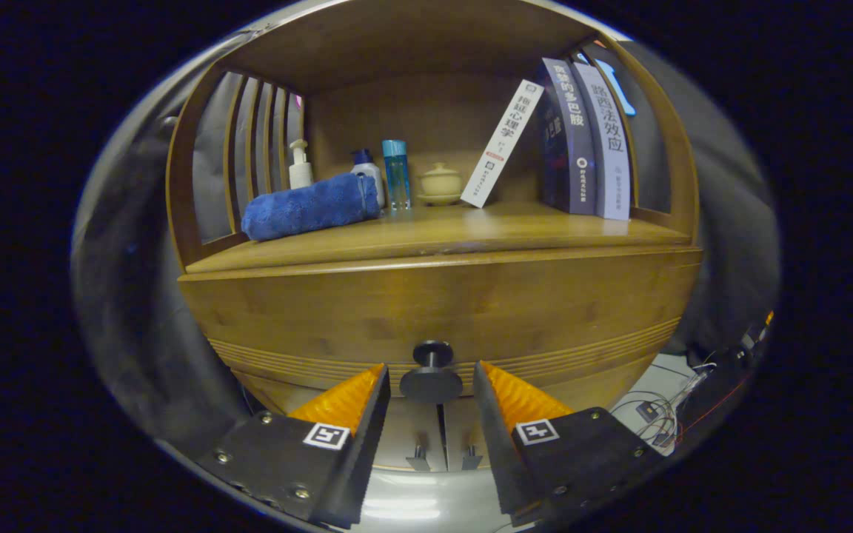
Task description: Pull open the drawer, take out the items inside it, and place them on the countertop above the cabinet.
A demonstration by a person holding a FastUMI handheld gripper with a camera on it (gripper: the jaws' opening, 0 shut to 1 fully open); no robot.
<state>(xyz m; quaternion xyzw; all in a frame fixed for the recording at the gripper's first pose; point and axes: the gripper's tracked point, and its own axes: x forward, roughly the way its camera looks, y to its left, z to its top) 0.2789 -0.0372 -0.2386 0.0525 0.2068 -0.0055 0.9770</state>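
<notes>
Gripper (431,385) fingers stand apart around the drawer (441,311) knob (432,374), which they should clamp squarely before pulling straight back from the cabinet (212,148).

Gripper (431,385): two wedge fingers w/ ribbed inner pads (517,392), each on flat plate w/ square fiducial tag & small screws.

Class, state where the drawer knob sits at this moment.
The drawer knob sits on the closed drawer front, between the open tool's fingers, below the countertop.
</notes>
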